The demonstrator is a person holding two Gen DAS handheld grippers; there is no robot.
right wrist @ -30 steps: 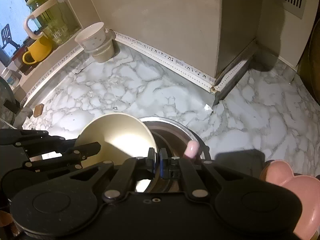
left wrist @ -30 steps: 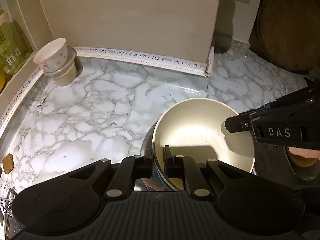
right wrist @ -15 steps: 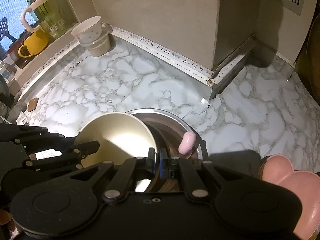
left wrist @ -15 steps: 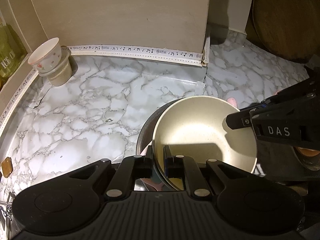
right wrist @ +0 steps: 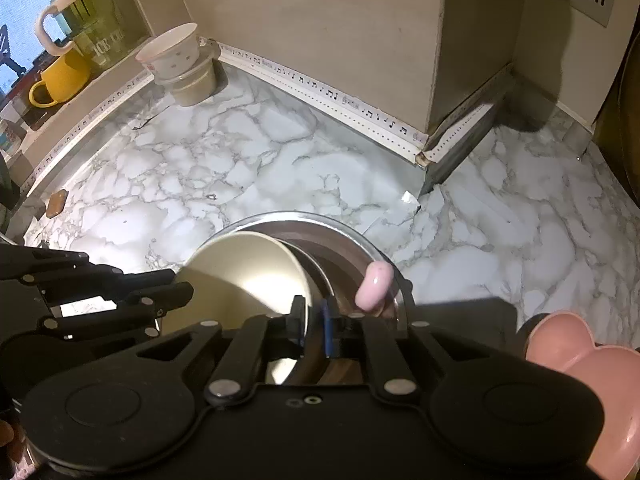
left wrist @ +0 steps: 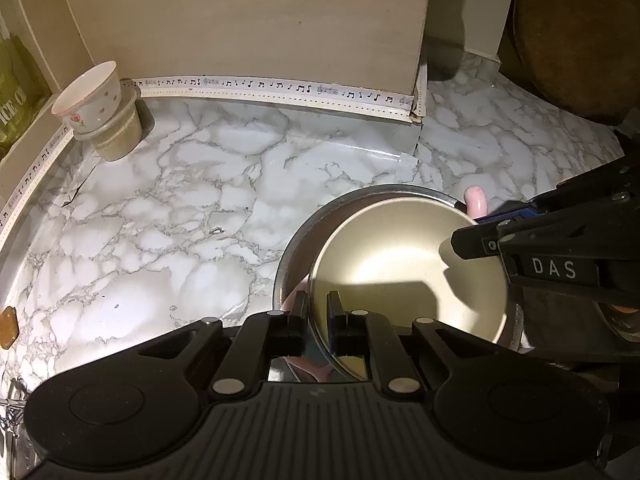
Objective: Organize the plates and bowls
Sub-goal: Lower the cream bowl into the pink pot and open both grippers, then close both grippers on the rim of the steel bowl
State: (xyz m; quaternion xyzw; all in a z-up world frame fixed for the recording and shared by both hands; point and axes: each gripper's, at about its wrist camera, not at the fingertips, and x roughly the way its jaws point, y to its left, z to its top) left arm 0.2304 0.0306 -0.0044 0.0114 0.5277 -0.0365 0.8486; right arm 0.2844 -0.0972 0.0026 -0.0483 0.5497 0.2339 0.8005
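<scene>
A cream bowl [left wrist: 404,268] sits tilted inside a steel bowl [left wrist: 304,232] on the marble counter. My left gripper [left wrist: 317,312] is shut on the cream bowl's near rim. My right gripper [right wrist: 316,320] is shut on the steel bowl's rim [right wrist: 380,256], beside the cream bowl [right wrist: 244,268]. A pink spoon-like handle [right wrist: 374,284] sticks up from the steel bowl; it also shows in the left wrist view [left wrist: 476,200]. The right gripper's body [left wrist: 560,256] shows at the right of the left wrist view.
A white floral bowl stacked on a beige cup [left wrist: 100,112] stands in the far left corner. A pink heart-shaped dish [right wrist: 592,376] lies at the right. A yellow mug [right wrist: 60,80] and a green jar [right wrist: 92,20] sit on the sill. A round wooden board [left wrist: 576,36] leans at back right.
Both grippers with the two bowls have drawn back from the wall, so more of the steel bowl's rim and the pink handle show. The right jaws have parted slightly.
</scene>
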